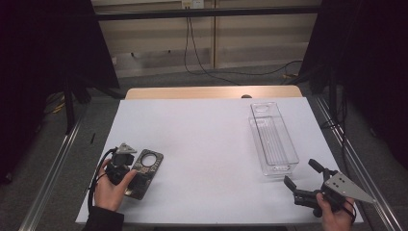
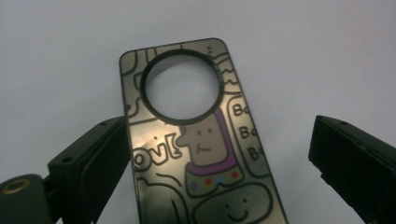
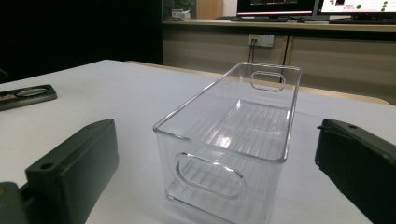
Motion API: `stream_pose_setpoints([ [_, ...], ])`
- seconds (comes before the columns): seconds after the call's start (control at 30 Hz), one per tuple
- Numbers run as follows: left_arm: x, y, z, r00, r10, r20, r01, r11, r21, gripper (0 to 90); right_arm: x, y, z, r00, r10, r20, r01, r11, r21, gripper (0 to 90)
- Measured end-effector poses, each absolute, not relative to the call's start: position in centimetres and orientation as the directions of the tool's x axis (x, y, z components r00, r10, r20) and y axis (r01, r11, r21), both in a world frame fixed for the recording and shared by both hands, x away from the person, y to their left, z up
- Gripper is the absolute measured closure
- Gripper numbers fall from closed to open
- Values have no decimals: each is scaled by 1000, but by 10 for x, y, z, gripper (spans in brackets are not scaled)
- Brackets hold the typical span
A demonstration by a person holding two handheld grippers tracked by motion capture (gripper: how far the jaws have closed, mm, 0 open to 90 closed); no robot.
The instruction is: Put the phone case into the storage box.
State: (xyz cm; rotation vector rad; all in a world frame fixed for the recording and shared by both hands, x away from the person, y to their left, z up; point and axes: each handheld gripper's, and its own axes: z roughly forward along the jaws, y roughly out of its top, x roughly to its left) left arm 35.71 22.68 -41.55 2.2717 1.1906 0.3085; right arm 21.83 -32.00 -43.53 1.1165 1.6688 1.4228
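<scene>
L gripper jaws wide apart over flat glossy hanger w/ round hole, one jaw touching. R gripper spread wide near clear ribbed bin.

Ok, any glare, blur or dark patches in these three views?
High view: evenly lit table, black curtains at the sides. Left gripper view: sheen on the glossy phone case, near jaws soft. Right gripper view: highlights on the clear bin, jaws blurred.
</scene>
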Motion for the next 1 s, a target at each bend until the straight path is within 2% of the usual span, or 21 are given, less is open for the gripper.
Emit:
stream_pose_setpoints([
  [0.1,369,228,-422,553,829,-85,727,-431,534,55,219,-320,-435,-411,911,37,185,43,982,0],
  [0.2,372,226,-429,552,831,-76,747,-451,489,54,218,-320,-435,-413,910,37,184,44,982,0],
  [0.3,374,223,-432,569,817,-95,749,-468,468,51,219,-320,-436,-407,913,40,187,40,981,0],
  [0.5,379,216,-437,588,806,-74,748,-506,431,35,218,-320,-435,-408,912,35,182,44,982,0],
  [0.63,379,215,-438,594,802,-64,744,-517,423,23,218,-320,-435,-408,912,35,181,43,983,0],
  [0.73,376,210,-441,608,794,-14,725,-549,416,12,218,-320,-435,-409,912,33,182,46,982,0],
  [1.0,372,213,-445,604,797,-12,711,-533,458,0,217,-320,-435,-413,910,34,179,44,983,0],
])
